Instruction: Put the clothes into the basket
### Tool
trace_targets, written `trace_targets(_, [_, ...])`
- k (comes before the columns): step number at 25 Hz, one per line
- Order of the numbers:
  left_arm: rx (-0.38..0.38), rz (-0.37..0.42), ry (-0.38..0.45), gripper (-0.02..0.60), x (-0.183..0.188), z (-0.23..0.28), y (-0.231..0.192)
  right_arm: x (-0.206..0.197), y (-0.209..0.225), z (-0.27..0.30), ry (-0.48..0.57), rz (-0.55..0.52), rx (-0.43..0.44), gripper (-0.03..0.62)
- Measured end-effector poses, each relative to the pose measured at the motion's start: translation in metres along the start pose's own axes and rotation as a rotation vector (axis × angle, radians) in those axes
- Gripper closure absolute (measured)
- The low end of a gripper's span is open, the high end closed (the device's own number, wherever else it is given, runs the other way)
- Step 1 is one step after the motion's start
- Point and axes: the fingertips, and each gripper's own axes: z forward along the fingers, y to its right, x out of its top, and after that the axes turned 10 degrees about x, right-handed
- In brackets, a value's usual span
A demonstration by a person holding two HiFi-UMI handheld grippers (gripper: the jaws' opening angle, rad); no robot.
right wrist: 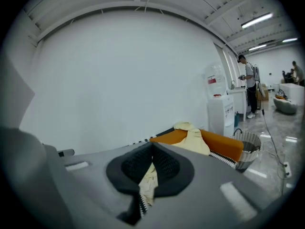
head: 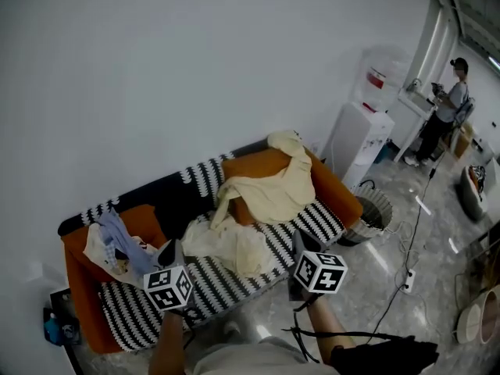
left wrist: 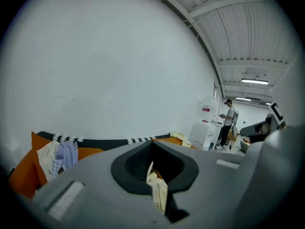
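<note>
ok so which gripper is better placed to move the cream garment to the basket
Right, probably. The right gripper sits beside the cream garment, on the side toward the basket. The left gripper is nearer the blue clothes. Both are shut.

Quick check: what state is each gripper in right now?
Left gripper: fingers closed, holding nothing.
Right gripper: fingers closed, holding nothing.

The basket (head: 383, 203) is partly hidden behind the sofa's (head: 234, 276) orange arm, its dark inside unreadable.
</note>
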Motion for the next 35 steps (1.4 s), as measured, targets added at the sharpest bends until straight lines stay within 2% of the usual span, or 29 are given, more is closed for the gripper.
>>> trace_targets(6, [0.083, -0.008, -0.041, 0.586, -0.007, 0.043, 0.007, -0.003, 0.049, 0.061, -0.095, 0.017, 0.026, 0.591])
trace_targets(10, [0.217, -0.037, -0.038, 0.586, -0.007, 0.051, 0.007, 0.013, 0.066, 0.124, -0.147, 0.023, 0.138, 0.591])
trace_targets(12, [0.295, -0.066, -0.037, 0.586, -0.007, 0.050, 0.005, 0.024, 0.063, 0.155, -0.184, -0.011, 0.209, 0.591])
trace_targets(15, [0.399, -0.127, -0.047, 0.586, -0.014, 0.042, -0.002, 0.024, 0.034, 0.193, -0.264, -0.097, 0.350, 0.591])
trace_targets(18, [0.495, -0.171, -0.056, 0.586, -0.026, 0.026, -0.014, 0.004, -0.014, 0.216, -0.330, -0.164, 0.491, 0.591])
trace_targets(21, [0.564, -0.155, -0.074, 0.586, -0.043, 0.008, -0.029, -0.028, -0.049, 0.229, -0.394, -0.164, 0.565, 0.591])
trace_targets(23, [0.608, -0.159, -0.085, 0.586, -0.053, -0.005, -0.046, -0.051, -0.071, 0.232, -0.444, -0.142, 0.598, 0.591])
trace_targets(26, [0.642, -0.205, -0.083, 0.586, -0.064, -0.018, -0.066, -0.067, -0.098, 0.236, -0.475, -0.185, 0.631, 0.591])
trace_targets(29, [0.658, -0.208, -0.109, 0.586, -0.078, -0.029, -0.083, -0.080, -0.116, 0.241, -0.498, -0.199, 0.633, 0.591])
trace_targets(32, [0.658, -0.247, -0.133, 0.586, -0.094, -0.030, -0.099, -0.086, -0.129, 0.249, -0.505, -0.214, 0.632, 0.591])
trace_targets(35, [0.670, -0.237, -0.180, 0.586, -0.114, -0.025, -0.115, -0.097, -0.133, 0.260, -0.513, -0.225, 0.613, 0.591])
